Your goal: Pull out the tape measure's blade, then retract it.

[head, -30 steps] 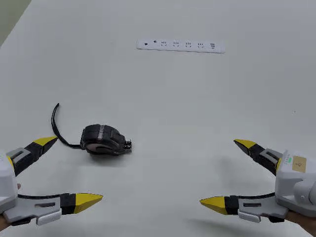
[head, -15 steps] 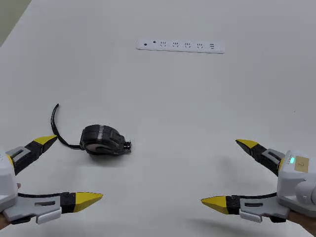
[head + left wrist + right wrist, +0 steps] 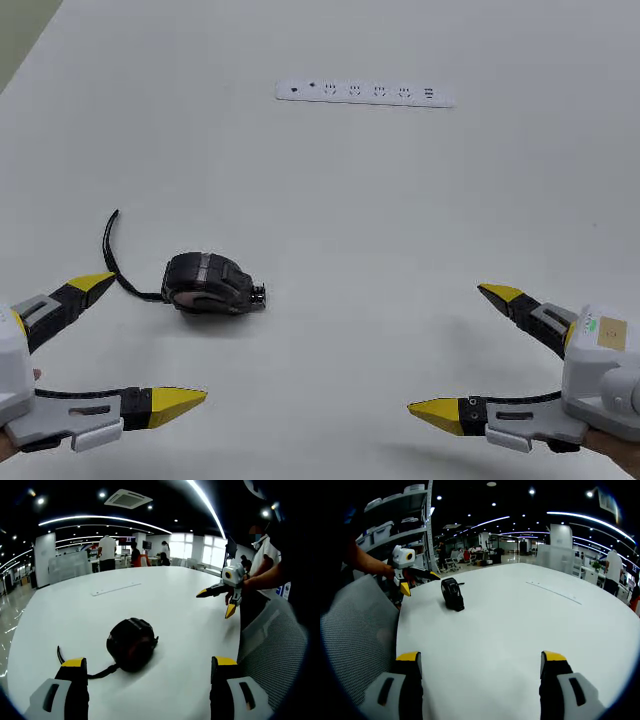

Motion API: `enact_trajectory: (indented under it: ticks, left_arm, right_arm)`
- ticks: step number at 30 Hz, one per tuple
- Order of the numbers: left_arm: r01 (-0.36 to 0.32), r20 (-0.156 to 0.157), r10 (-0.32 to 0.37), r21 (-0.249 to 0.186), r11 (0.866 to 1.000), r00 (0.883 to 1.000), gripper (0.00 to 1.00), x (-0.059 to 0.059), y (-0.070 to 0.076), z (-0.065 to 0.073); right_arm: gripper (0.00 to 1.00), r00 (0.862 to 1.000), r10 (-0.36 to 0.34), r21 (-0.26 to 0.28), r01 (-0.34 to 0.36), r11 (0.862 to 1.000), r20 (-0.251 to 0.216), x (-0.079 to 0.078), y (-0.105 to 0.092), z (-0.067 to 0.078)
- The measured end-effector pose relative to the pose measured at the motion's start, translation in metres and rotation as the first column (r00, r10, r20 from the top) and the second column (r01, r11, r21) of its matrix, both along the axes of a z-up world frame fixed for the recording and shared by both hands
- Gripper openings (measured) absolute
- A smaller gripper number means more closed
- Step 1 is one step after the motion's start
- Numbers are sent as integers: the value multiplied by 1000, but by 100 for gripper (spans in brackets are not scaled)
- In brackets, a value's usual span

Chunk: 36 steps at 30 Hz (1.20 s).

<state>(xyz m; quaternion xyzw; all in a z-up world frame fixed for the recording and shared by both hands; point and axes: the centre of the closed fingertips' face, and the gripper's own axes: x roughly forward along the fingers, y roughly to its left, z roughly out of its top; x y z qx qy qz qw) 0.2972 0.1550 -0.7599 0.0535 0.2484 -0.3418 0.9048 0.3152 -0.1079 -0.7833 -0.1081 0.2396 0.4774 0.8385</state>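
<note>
A black tape measure (image 3: 209, 284) lies on the white table (image 3: 350, 200), its black wrist strap (image 3: 115, 256) trailing to the left and its blade drawn in. My left gripper (image 3: 155, 338) stands open at the lower left, a short way in front of the tape measure (image 3: 131, 643), holding nothing. My right gripper (image 3: 466, 350) is open at the lower right, well apart from the tape measure (image 3: 452, 594). Each gripper shows in the other's view: the right gripper (image 3: 216, 601) and the left gripper (image 3: 420, 581).
A white power strip (image 3: 364, 93) lies flat at the far side of the table. A mesh chair back (image 3: 355, 630) stands by the table's edge. Shelves, desks and several people are far in the background.
</note>
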Motion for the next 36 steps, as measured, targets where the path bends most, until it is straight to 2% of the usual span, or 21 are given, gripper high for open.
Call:
enact_trajectory:
  ticks: [36]
  left_arm:
    - [6,7,-6,8,1000,1000,100,2,-1,3]
  right_arm:
    - [100,1000,-6,8,6,1000,-4,-1,0,2]
